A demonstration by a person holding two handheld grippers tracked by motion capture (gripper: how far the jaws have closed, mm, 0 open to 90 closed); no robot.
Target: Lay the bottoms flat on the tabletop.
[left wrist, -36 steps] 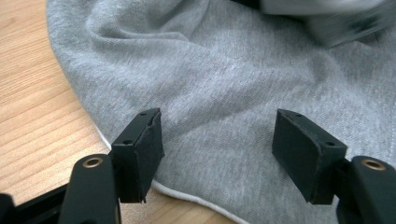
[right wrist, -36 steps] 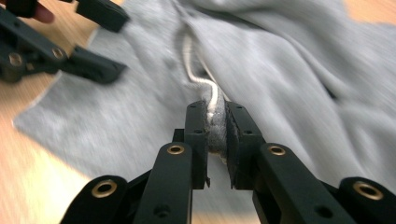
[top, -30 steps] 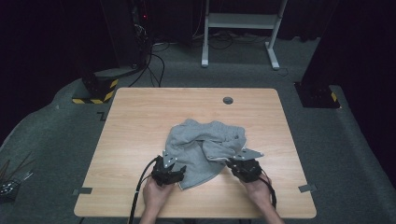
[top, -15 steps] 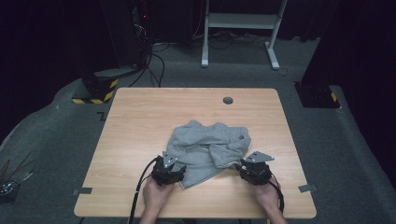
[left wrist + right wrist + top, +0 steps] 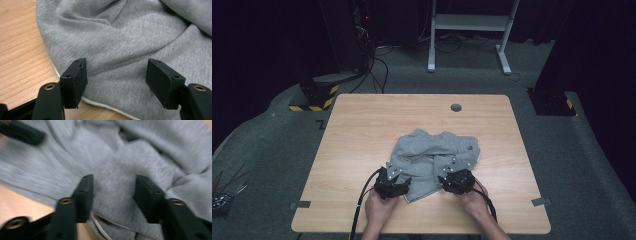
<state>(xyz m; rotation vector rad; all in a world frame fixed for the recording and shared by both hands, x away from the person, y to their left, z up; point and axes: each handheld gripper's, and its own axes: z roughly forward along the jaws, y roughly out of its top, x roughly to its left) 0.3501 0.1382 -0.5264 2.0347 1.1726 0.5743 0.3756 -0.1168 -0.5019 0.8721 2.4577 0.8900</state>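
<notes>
Grey garment (image 5: 432, 155): blurred right tool (image 5: 113, 195) seemingly just opened over it; left tool (image 5: 116, 82) gapes.

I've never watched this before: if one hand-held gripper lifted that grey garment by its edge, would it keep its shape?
Probably not. The grey garment lies crumpled in soft folds on the table, so it would likely droop. Its knit looks matte, so hardly slippery. Pushed, it would probably bunch rather than slide.

Right gripper view was smeared by motion: grey garment (image 5: 140, 152) folds soft, and a dark shape at upper left too blurred to identify. In the left gripper view the garment ran off the top and right edges. My forearms were cut off at the high view's bottom edge.
</notes>
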